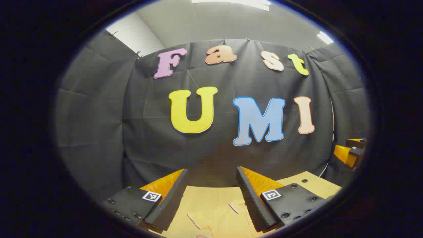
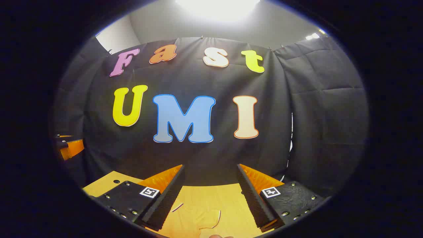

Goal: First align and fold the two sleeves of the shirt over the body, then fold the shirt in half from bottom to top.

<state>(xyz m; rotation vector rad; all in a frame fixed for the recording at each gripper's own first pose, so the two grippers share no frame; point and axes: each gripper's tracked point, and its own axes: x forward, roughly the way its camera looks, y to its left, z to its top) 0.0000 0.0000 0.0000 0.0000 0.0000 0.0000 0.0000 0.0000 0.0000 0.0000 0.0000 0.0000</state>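
- Left gripper view: the left gripper (image 1: 211, 195) is held level above the table (image 1: 314, 183), aimed at the black cloth wall (image 1: 99, 132).
- Its 2 fingers (image 1: 168, 201) stand wide apart with bare space between them; nothing is grasped, so it is released.
- The shirt (image 1: 218, 215), a pale cloth close in tone to the wooden top, lies flat on the table below and between the fingers, apart from them. Thin dark-edged hems show on it.
- The right gripper (image 1: 350, 153) shows far off to the right side of this view, at the edge, raised above the table.
- Right gripper view: the right gripper (image 2: 210, 195) is likewise raised over the table (image 2: 99, 186) and faces the wall (image 2: 324, 132).
- Its 2 fingers (image 2: 254, 198) are spread wide and hold nothing; it is released too.
- The shirt (image 2: 195, 219) lies on the table beneath the gap between the fingers, toward the left finger, untouched by either.
- The left gripper (image 2: 69, 147) shows at the far left edge of this view, above the table.
- Ceiling lights (image 2: 218, 6) glare overhead.
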